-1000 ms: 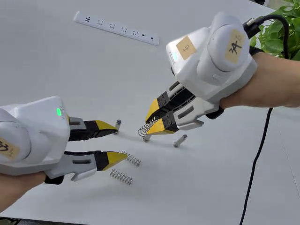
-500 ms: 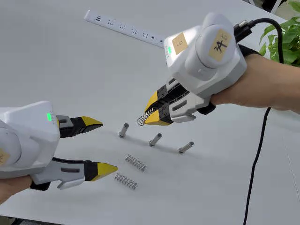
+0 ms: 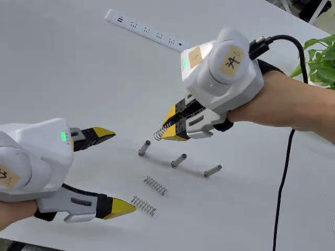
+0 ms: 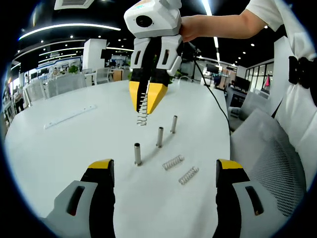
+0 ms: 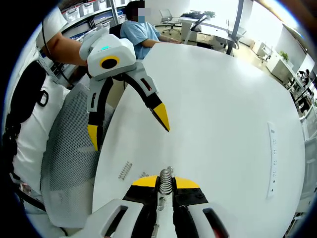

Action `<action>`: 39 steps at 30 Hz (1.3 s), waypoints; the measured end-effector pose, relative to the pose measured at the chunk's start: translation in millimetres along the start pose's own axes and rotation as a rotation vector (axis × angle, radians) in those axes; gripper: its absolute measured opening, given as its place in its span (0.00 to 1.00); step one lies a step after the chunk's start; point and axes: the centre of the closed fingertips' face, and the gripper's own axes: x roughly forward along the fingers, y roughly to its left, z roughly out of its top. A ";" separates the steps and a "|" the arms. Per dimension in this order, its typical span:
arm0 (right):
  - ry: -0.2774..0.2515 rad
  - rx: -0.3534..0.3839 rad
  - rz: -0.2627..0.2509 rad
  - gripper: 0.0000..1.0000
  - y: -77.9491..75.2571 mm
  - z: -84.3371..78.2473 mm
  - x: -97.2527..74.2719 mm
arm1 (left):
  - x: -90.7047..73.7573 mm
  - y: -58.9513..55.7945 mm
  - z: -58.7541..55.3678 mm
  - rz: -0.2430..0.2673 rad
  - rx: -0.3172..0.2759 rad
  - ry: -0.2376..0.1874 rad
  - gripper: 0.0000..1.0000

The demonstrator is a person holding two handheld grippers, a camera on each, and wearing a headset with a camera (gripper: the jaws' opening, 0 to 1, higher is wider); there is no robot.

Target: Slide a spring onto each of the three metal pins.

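Observation:
Three metal pins stand in a row on the white table: a left pin [image 3: 143, 148], a middle pin [image 3: 179, 160] and a right pin [image 3: 212, 171], all bare. Two loose springs [image 3: 155, 185] [image 3: 143, 205] lie in front of them. My right gripper [image 3: 168, 132] hovers just above the left pin, shut on a third spring [image 3: 163, 130] that sticks out past its yellow tips; that spring [image 5: 165, 180] also shows in the right gripper view. My left gripper [image 3: 111, 170] is wide open at the near left, nothing between its jaws. The pins [image 4: 137, 153] rise ahead of it.
A white power strip [image 3: 146, 30] lies at the far side of the table. A black cable [image 3: 285, 172] trails from the right gripper down the table's right side. Green plant leaves [image 3: 320, 63] show at the far right edge. A mesh chair [image 5: 74, 163] stands beside the table.
The right gripper has lifted the held spring up off the pins and now hovers above the left one. The left gripper has drawn back towards me and opened wider.

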 end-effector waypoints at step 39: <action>0.065 -0.008 0.028 0.07 -10.3 -8.3 34.0 | 6.1 3.1 -8.3 -0.012 -0.029 -0.011 0.92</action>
